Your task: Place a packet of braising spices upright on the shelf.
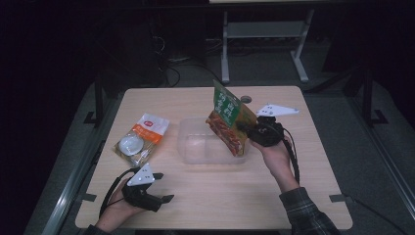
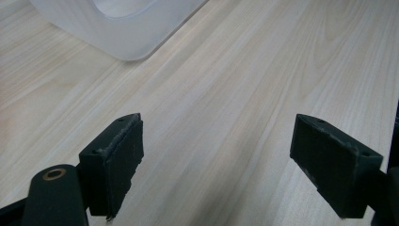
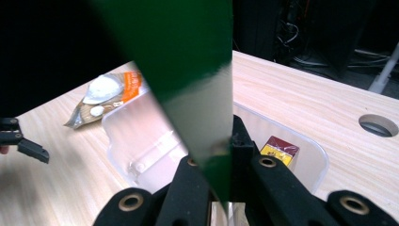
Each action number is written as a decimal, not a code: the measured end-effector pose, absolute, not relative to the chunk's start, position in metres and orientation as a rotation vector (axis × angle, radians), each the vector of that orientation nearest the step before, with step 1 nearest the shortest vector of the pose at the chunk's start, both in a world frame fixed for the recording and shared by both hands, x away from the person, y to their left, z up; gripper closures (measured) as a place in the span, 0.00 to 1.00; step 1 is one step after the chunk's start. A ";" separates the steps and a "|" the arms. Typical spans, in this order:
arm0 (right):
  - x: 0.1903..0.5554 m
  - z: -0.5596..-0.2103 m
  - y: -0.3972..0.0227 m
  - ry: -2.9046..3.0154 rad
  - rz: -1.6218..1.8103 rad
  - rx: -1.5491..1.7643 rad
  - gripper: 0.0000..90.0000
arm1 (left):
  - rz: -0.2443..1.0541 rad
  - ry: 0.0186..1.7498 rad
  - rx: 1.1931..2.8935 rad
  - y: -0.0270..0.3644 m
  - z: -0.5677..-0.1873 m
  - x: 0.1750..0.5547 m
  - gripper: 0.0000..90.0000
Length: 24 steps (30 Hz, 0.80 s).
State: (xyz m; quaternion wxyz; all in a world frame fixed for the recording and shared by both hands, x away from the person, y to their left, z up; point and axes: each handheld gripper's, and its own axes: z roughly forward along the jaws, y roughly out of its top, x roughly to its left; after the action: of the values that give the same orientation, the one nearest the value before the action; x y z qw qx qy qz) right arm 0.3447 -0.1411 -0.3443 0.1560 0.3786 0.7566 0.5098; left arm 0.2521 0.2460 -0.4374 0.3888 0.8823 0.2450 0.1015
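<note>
The right gripper point(image 1: 243, 128) has its fingers clenched on one flat, glossy green snack packet point(image 1: 228, 119), held tilted above the right end of a clear plastic tub point(image 1: 195, 147). The tub is rectangular with rounded corners, and stands mid-table. In the right gripper view the packet's shiny green back hides much of the scene; a small dark red and yellow box point(image 3: 280, 148) lies in the tub, half hidden. One crinkly orange and white bag point(image 1: 141, 138) lies left of the tub. The left gripper point(image 1: 167, 199) rests on the pale wood-grain table point(image 1: 303, 161), fingers released and holding nothing.
</note>
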 end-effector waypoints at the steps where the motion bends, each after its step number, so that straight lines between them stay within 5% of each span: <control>1: 0.344 -0.346 -0.140 2.159 1.445 1.095 0.99 | 0.257 0.622 2.246 0.246 -0.437 0.252 0.19; 24: 0.352 -0.365 -0.131 2.223 1.395 1.121 0.99 | 0.238 0.609 2.273 0.243 -0.440 0.252 0.19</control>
State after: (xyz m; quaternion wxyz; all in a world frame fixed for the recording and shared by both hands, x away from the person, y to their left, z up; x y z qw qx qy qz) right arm 0.3522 -0.1313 -0.3653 0.1436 0.3888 0.7708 0.4837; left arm 0.2516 0.2434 -0.4397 0.3784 0.8895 0.2384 0.0933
